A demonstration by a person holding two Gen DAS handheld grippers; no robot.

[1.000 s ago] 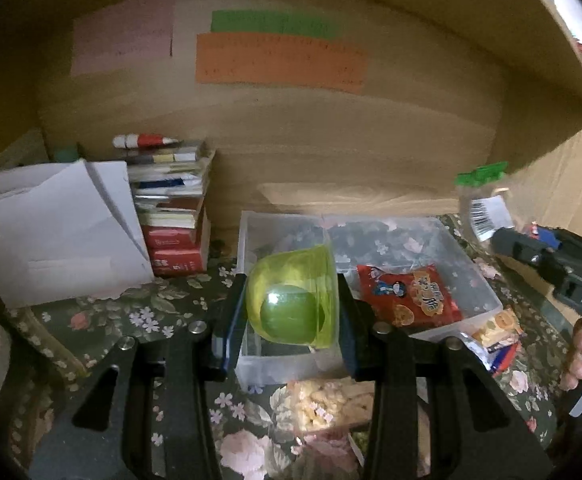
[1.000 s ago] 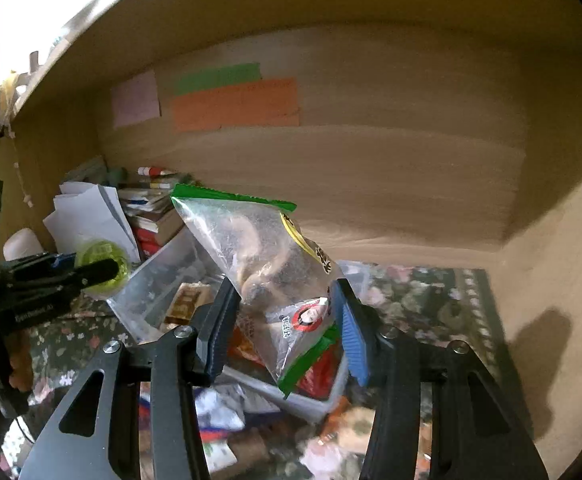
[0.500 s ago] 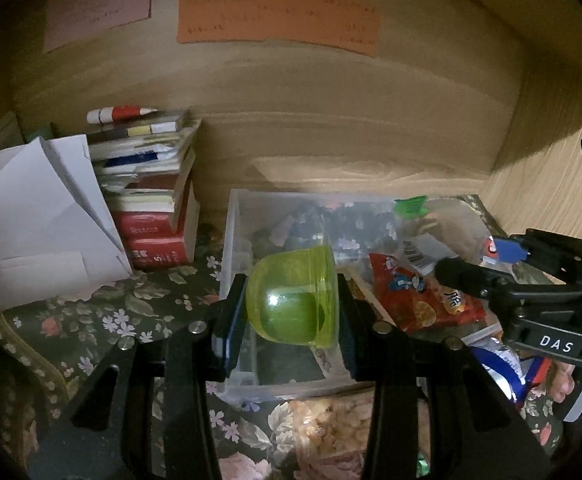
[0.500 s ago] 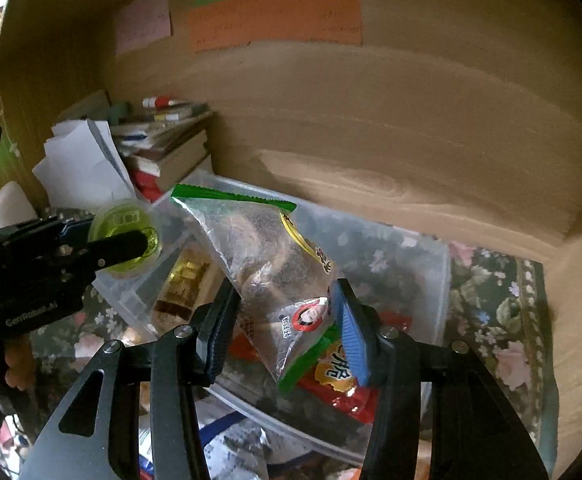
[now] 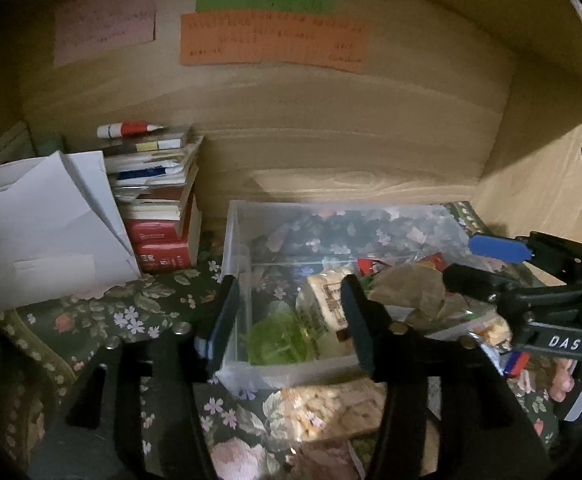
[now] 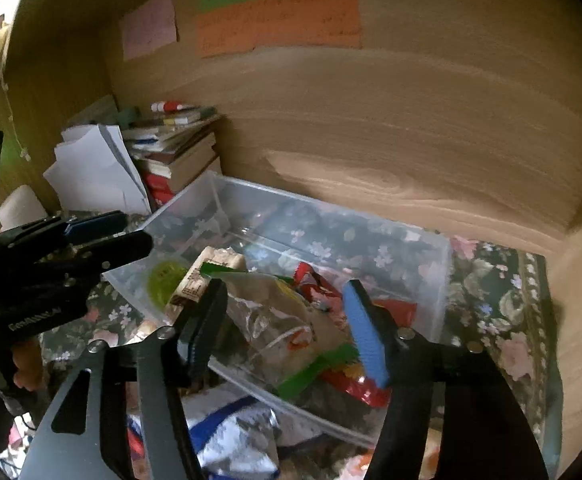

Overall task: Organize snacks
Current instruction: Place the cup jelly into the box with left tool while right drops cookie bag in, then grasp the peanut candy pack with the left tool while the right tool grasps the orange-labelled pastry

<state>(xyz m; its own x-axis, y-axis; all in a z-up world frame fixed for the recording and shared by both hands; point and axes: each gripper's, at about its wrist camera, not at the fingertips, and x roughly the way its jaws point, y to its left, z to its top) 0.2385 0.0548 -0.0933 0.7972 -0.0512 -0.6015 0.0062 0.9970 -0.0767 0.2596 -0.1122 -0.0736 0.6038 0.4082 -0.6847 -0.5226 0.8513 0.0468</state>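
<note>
From the left wrist, the left gripper (image 5: 289, 320), clenched on the green jelly cup (image 5: 277, 340) a second earlier, was opening, and the cup lay released inside the clear bin (image 5: 235, 240) at its near-left corner. From the right wrist, the right gripper (image 6: 287, 328) was likewise opening; its clear snack bag (image 6: 279, 320) had dropped into the bin (both snacks look delivered).

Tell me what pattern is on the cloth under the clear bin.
The cloth is dark green with pink and white flowers; it shows best in the right wrist view, beside the clear bin.
</note>
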